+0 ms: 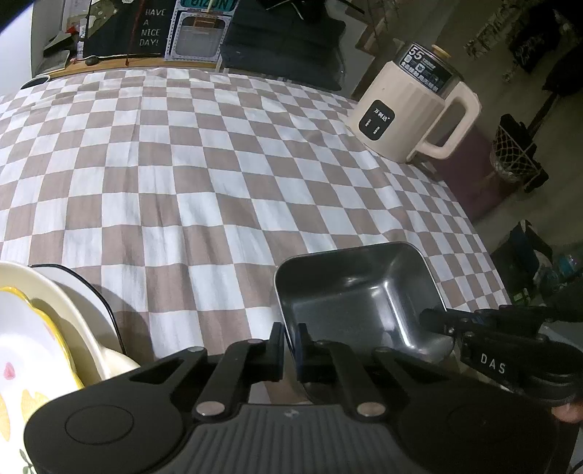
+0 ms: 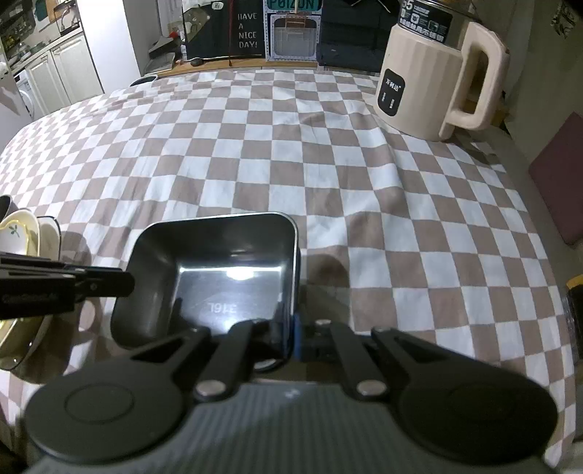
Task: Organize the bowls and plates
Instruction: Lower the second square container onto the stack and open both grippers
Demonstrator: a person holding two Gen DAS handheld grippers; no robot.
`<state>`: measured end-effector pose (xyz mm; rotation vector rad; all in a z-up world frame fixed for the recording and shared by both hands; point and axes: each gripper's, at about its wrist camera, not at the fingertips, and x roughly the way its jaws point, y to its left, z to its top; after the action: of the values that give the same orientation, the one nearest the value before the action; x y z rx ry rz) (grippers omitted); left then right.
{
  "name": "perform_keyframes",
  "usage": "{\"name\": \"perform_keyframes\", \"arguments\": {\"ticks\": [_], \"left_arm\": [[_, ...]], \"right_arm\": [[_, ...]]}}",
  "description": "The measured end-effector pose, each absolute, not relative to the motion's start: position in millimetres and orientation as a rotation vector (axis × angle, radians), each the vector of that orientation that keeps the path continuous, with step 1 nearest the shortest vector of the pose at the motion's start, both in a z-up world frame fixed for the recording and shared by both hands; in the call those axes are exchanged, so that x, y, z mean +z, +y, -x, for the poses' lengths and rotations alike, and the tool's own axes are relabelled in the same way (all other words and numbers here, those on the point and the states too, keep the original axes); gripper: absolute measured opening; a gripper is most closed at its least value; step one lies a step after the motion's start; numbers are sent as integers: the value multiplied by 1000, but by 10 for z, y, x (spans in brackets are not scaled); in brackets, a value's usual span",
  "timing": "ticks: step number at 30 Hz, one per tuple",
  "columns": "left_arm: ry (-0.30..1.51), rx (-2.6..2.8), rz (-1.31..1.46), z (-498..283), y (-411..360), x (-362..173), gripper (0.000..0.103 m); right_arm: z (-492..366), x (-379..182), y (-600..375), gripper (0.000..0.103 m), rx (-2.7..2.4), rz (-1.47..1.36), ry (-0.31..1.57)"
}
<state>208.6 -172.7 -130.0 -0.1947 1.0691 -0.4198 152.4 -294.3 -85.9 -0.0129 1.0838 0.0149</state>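
Observation:
A rectangular steel bowl (image 1: pixel 364 291) (image 2: pixel 218 262) sits over the checked tablecloth near the front edge, with both grippers holding it. My left gripper (image 1: pixel 290 335) is shut on the bowl's left wall, one finger inside and one outside; in the right wrist view the left gripper (image 2: pixel 127 284) comes in from the left. My right gripper (image 2: pixel 293 335) is shut on the bowl's right wall, and in the left wrist view the right gripper (image 1: pixel 433 319) reaches in at the right. A stack of cream and floral plates (image 1: pixel 40 328) (image 2: pixel 22 233) lies to the bowl's left.
A cream electric kettle (image 1: pixel 411 109) (image 2: pixel 430 80) stands at the table's far right corner. The checked tablecloth (image 1: pixel 182 182) (image 2: pixel 255 146) covers the whole table. Boxes and a sign (image 2: pixel 247 31) line the far edge. The floor drops off on the right.

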Motion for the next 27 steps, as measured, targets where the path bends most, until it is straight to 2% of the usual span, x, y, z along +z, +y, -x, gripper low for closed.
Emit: {"name": "perform_keyframes", "arguments": {"ticks": [10, 15, 27], "left_arm": [[1070, -423, 188, -2093, -1729, -1303, 8], [1072, -427, 193, -2096, -1721, -1298, 9], [1082, -435, 172, -2093, -1722, -1297, 13]], "right_arm": [[-1587, -982, -2958, 7, 2, -2, 1138], [-1653, -1103, -3077, 19, 2, -69, 1176], [-1676, -1194, -3120, 19, 13, -108, 1193]]}}
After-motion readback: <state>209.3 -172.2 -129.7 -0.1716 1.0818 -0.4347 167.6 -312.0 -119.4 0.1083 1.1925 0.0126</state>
